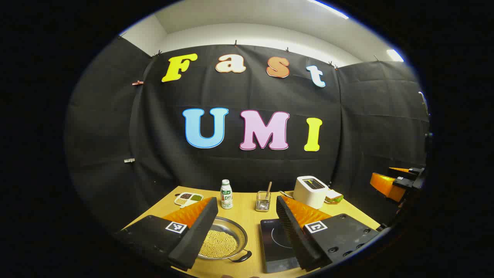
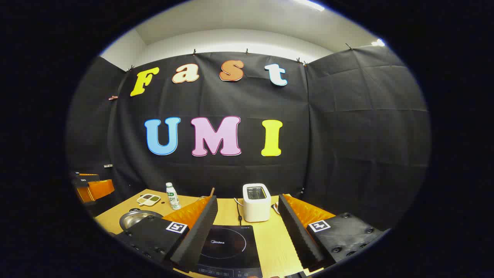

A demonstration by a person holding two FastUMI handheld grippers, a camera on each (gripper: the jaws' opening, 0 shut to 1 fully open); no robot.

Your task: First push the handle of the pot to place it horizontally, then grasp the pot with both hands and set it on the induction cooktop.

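Overhead, white ceiling (image 1: 239,17); wooden table (image 1: 247,216).

Wooden bench (image 1: 247,216) carries pot (image 1: 224,240) of beans near its front edge, induction cooktop (image 1: 278,244) beside it, and along the back edge a sectioned dish (image 1: 188,198), bottle (image 1: 226,194), wire holder (image 1: 263,201) and toaster (image 1: 311,190).

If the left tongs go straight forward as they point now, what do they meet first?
Probably nothing on the table at once: the left tongs, open, hang above the pot and the induction cooktop. Between the fingers, farther on, stands a small wire basket; it seems first in line, though depth is unclear.
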